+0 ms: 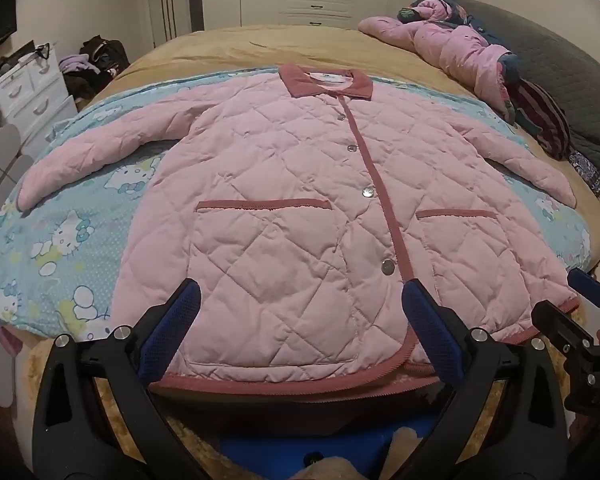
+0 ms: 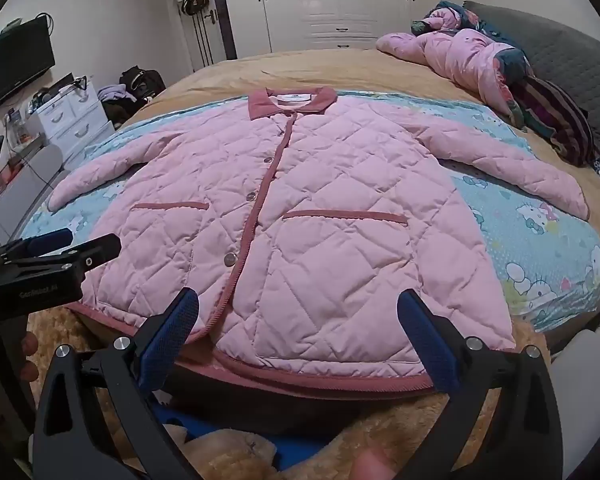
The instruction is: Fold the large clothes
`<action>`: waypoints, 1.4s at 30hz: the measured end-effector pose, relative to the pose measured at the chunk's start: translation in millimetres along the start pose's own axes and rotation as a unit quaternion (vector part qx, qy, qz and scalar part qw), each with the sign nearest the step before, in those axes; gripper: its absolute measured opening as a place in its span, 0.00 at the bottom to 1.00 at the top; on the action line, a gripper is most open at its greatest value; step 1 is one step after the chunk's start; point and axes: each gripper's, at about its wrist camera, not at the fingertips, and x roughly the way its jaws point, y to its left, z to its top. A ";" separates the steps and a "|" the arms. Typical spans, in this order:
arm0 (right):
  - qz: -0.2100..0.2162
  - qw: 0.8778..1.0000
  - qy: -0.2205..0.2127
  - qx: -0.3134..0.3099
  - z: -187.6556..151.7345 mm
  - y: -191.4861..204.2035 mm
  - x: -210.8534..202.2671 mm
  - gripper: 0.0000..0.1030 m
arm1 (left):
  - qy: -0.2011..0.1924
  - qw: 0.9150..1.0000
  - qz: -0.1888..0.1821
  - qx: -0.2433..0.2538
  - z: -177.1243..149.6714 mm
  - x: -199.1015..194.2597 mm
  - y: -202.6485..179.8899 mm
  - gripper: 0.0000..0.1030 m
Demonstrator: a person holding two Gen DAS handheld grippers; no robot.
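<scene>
Jacket [image 1: 284, 216] flat on bed [image 1: 236, 46], hem under claws | left claw [image 1: 300, 312], right claw [image 2: 298, 316]: both wide open, empty | risk: grabbing 1 layer only, fold skews

— How does the left black two-finger gripper with blue mesh pads [image 1: 300, 304] stand?
— Tilted downward, jaws spread wide, nothing between the pads.
— And the right black gripper with blue pads [image 2: 298, 312]?
— The same: angled down, jaws fully apart, gripping nothing. Each shows at the edge of the other's view, side by side.
</scene>
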 end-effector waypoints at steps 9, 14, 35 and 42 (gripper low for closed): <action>-0.009 1.000 -0.008 -0.014 0.8 5.2 -5.0 0.96 | 0.004 1.000 -0.010 -0.003 2.4 -3.2 2.0 0.92; -0.010 1.000 -0.012 -0.010 0.3 2.7 -5.8 0.96 | 0.005 1.000 -0.010 -0.002 0.3 1.1 -0.5 0.92; -0.015 1.000 -0.012 -0.010 1.1 4.1 -4.4 0.96 | 0.003 1.000 -0.014 -0.004 -3.1 2.0 0.2 0.92; -0.011 1.000 -0.011 -0.008 1.1 3.8 -4.1 0.96 | 0.004 1.000 -0.015 -0.005 -3.2 2.0 0.4 0.92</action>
